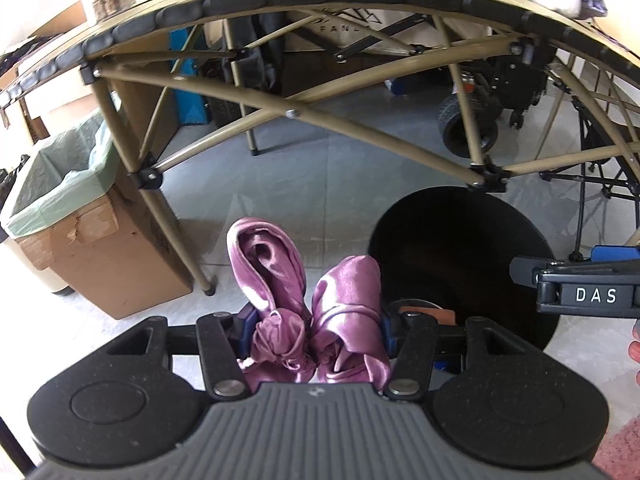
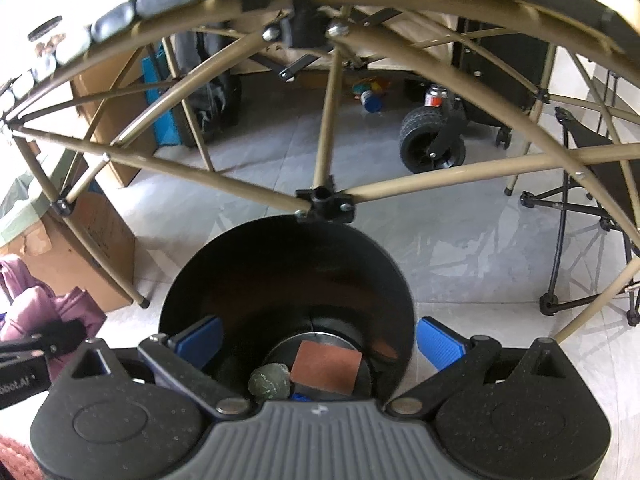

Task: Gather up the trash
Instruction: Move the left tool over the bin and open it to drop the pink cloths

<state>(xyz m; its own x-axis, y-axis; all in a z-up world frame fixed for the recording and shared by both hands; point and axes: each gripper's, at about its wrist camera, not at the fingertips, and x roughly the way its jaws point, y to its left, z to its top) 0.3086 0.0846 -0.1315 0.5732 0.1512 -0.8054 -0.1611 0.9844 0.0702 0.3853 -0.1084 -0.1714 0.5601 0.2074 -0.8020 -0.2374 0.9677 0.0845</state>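
Note:
My left gripper (image 1: 316,320) is shut on a crumpled purple satin cloth (image 1: 280,272), whose folds bulge up between the blue pads. To its right, a round black bin (image 1: 460,264) stands on the floor below the table edge. In the right wrist view, a brown square piece (image 2: 326,366) and a green crumpled ball (image 2: 269,382) lie at the bottom of the bin (image 2: 280,272). My right gripper (image 2: 320,340) hangs over the bin, jaws wide open and holding nothing. The cloth (image 2: 36,300) shows at that view's left edge.
A tan folding table frame (image 1: 292,114) arches overhead, with its leg (image 1: 188,248) close on the left. A cardboard box with a green liner (image 1: 60,200) stands at the left. A wheeled cart (image 2: 432,140) and a folding chair (image 2: 580,208) stand further back. A pink rug (image 1: 624,448) lies at the lower right.

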